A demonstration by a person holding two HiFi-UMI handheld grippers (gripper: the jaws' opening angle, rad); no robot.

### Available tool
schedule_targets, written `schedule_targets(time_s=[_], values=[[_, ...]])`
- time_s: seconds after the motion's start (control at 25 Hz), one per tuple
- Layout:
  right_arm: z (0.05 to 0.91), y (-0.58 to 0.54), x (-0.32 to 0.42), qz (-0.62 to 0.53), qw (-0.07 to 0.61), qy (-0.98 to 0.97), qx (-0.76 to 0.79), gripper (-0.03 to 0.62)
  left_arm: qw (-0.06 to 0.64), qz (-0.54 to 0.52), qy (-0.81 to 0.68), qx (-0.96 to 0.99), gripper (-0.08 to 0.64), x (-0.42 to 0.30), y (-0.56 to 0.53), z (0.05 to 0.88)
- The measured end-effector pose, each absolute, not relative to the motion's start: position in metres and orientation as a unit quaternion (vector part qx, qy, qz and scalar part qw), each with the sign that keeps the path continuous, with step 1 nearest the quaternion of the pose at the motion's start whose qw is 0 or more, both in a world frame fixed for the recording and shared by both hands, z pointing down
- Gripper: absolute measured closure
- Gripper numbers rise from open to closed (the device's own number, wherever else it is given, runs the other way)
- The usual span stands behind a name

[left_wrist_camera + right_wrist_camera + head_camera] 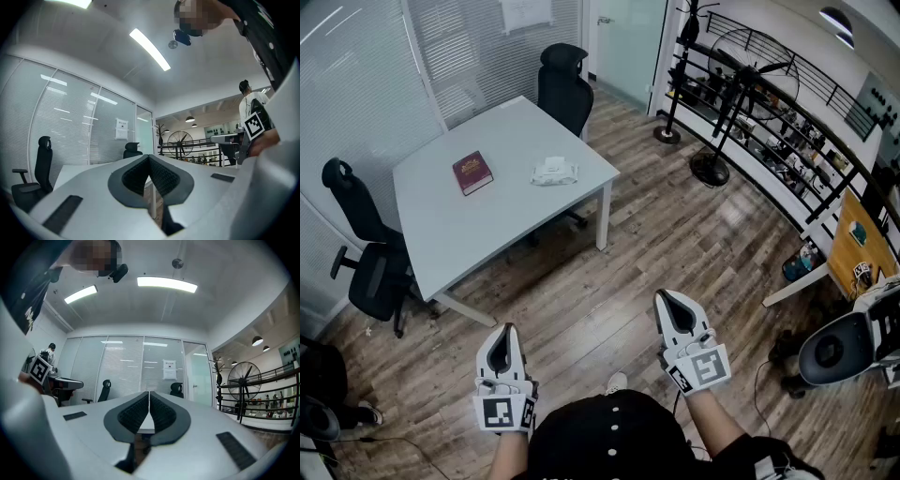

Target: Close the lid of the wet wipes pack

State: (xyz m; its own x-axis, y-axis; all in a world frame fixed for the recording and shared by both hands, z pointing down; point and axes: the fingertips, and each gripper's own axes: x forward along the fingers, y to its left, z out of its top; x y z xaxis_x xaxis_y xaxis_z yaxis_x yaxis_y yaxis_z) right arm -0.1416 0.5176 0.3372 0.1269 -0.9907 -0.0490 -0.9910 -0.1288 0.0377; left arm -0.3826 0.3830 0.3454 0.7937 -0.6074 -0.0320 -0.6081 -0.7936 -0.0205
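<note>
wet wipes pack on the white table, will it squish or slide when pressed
The wet wipes pack looks wrinkled and soft-sided, so it will probably give under pressure. It lies flat and low, so tipping or rolling seems unlikely. The table top looks smooth, so a sideways push may slide it.

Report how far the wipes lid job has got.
Done: nothing visible. In hand: nothing; left gripper and right gripper are shut and empty, over the floor, away from the table. Left: reach the wet wipes pack and close its lid, too small to judge.
</note>
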Motion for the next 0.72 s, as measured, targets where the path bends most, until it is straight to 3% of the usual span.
schedule_targets(time_s=[0.48,0.72], values=[[0.343,0.502,-0.134,0.034,-0.015,0.663,-0.748,0.56,0.021,0.014,0.32,-0.947,0.552,-0.376,0.378,0.343],[0.339,0.509,-0.133,0.036,0.036,0.664,-0.746,0.558,0.02,0.014,0.318,-0.948,0.553,-0.375,0.38,0.346]])
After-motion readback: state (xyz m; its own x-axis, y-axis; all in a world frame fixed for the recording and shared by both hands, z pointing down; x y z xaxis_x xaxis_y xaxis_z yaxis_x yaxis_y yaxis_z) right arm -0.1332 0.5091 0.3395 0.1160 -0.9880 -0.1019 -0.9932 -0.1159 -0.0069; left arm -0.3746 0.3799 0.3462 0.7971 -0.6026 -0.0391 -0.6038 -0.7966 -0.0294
